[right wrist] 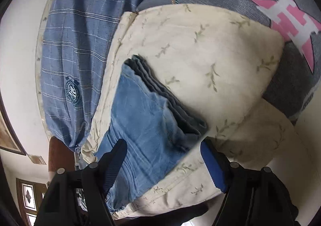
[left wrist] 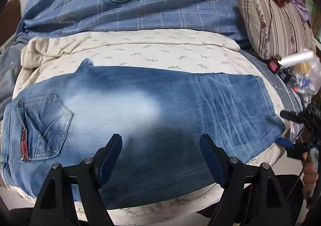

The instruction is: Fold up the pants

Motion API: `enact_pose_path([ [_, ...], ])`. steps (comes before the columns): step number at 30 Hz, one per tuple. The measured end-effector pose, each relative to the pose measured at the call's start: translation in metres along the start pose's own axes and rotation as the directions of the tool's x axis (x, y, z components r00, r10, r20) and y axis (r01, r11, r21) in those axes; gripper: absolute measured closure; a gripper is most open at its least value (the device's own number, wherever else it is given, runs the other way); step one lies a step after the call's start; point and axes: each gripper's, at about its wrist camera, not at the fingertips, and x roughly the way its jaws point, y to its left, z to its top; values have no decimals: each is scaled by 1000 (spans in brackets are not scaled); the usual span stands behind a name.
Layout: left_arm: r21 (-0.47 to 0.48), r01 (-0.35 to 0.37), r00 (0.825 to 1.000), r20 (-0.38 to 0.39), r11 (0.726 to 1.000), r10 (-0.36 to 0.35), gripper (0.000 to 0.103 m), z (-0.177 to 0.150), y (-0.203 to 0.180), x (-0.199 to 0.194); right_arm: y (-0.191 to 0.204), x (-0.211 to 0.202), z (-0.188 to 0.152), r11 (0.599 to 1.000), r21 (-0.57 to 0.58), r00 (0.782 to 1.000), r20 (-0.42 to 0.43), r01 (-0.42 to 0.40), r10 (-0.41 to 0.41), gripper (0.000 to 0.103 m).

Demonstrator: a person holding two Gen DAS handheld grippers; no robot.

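One pair of faded blue denim jeans [left wrist: 140, 109] lies flat on my cream leaf-print quilt [left wrist: 160, 49], waistband at nine o'clock, leg hems at three. My left gripper [left wrist: 161, 143] hangs released over its middle. My right gripper [right wrist: 163, 149], also released, hovers by the hems, one hand [left wrist: 310, 173] showing.

Pants [left wrist: 128, 105] lie on quilt [left wrist: 160, 49] — pillow [left wrist: 274, 25] apparently behind, right.

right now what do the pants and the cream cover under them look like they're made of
Pants: looks like denim, washed blue with faded pale patches, matte; a stitched back pocket and a fine woven ribbing show. Cream cover: seems a soft quilted cotton-like cloth, matte, with small leaf sprigs and puffy edges; the exact fibre can't be told.
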Motion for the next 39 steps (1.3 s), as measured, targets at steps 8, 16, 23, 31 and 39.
enact_pose_path([
  [8,0,-6,1000,-6,1000,6,23,3,0,11,8,6,5,997,-28,997,12,75,-75,28],
  [16,42,-34,999,-27,999,35,23,0,-10,33,19,12,8,984,-88,988,12,155,-155,48],
  [23,123,-88,996,-20,988,92,23,0,-24,39,42,5,-2,932,-226,959,85,283,-271,68],
  [31,103,-63,998,19,993,62,21,4,-15,25,27,9,2,967,-130,976,37,219,-216,34],
  [39,135,-119,991,-41,984,125,18,-11,-9,55,34,9,4,950,-178,966,61,257,-250,74],
])
